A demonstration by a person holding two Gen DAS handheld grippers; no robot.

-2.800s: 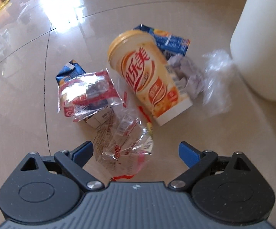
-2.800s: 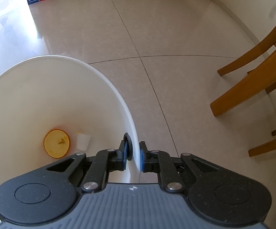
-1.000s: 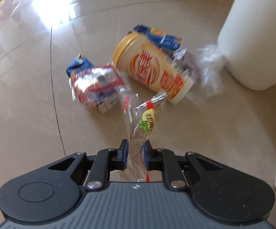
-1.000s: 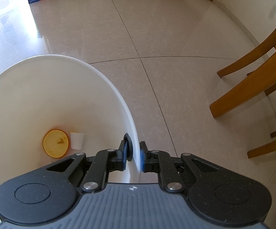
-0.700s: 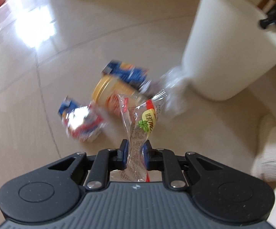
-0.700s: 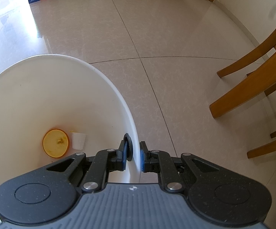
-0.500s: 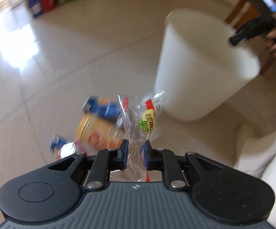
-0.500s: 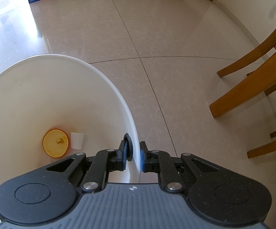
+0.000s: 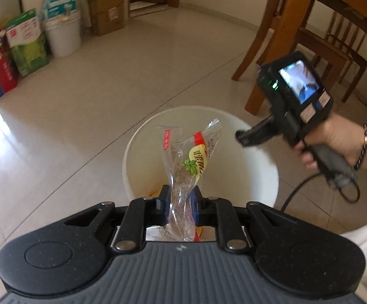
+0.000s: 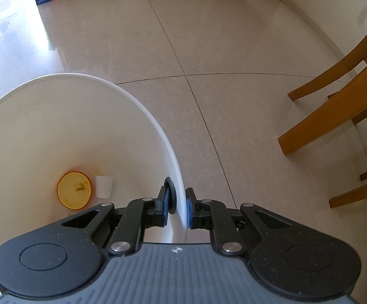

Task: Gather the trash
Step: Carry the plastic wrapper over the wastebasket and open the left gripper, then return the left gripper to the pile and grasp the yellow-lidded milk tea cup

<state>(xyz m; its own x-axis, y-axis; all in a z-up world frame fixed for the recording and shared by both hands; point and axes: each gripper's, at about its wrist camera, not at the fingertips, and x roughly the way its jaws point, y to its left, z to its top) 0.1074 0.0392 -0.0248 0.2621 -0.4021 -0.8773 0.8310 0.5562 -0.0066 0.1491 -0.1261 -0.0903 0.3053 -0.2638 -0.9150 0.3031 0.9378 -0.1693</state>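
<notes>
Left tool point(image 9: 179, 200) grips wrapper point(image 9: 188, 159) over bin point(image 9: 254, 157); right tool point(image 10: 177, 206) clamps rim at 3 o'clock; release once centred.

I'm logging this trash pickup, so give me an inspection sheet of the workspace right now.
Surface: glossy beige tiled floor.
Job's things: clear plastic wrapper above the white bin; orange round lid and small white cup on the bin's bottom.
Clutter: nothing seen on the floor near the bin.
Grippers: left claw shut on the wrapper; right claw shut on the bin's rim, held by a hand.
Cables: black cable trailing from the right handle.
Surroundings: wooden chairs, cartons, white bucket.
</notes>
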